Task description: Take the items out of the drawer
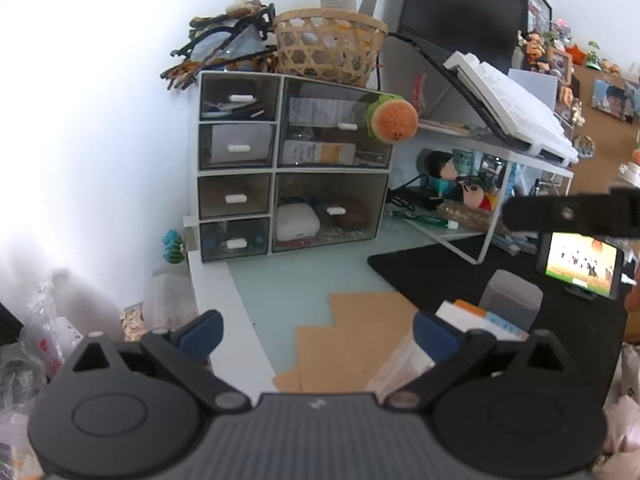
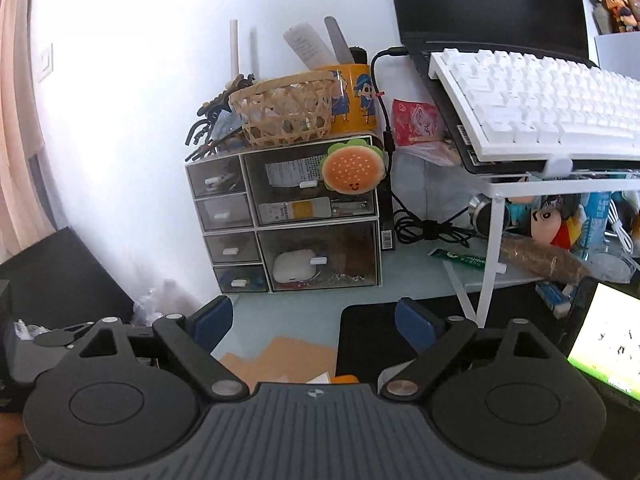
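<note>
Upright drawer unit [image 2: 288,216], fronts facing both spread, empty claws [image 2: 316,320]

One drawer unit [image 2: 288,216] holds six drawers: four small on the left, two large on the right. One woven basket [image 2: 286,110], one burger plush [image 2: 352,170], one white keyboard [image 2: 536,100].

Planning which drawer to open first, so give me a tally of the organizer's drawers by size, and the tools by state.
Small drawers: 4, in the left column
Large drawers: 2, in the right column
Open tools: 2, left tool and right tool, neither holding anything
Total: 6 drawers, all shut, and 2 tools
</note>
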`<state>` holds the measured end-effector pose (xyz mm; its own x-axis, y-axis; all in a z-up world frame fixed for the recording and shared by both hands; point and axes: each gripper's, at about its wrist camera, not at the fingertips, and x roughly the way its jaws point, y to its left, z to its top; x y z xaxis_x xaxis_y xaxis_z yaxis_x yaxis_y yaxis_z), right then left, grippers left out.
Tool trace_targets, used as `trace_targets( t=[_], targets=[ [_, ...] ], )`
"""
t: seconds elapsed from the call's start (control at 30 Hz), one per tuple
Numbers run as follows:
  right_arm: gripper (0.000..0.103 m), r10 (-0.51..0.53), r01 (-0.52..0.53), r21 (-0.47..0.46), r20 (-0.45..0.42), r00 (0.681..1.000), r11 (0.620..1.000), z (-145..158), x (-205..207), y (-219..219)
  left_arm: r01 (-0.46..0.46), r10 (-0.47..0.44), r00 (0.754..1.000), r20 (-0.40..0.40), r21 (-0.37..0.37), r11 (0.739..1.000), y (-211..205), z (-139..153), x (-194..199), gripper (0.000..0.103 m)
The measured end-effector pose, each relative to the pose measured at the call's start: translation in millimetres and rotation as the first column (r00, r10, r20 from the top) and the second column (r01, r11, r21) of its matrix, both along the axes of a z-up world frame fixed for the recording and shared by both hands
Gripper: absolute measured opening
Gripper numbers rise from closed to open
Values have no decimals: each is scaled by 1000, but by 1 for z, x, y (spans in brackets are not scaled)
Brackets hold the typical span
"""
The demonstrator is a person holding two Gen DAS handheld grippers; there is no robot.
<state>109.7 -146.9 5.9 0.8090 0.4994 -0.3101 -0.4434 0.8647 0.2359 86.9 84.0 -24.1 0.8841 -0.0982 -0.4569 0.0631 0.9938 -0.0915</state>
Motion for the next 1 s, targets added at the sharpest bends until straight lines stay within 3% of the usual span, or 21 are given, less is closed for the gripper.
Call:
trace_targets(
  t=[0.37,1.0],
  targets=[
    [96,18,-17,55,-21,1000,998,-13,-9,-31,7,-7,1000,-12,-4,1000,-23,16,1,103],
    [99,134,-130,87,-44,990,988,-16,-40,-44,-63,64,997,-51,28,998,-42,42,-42,103]
  ],
)
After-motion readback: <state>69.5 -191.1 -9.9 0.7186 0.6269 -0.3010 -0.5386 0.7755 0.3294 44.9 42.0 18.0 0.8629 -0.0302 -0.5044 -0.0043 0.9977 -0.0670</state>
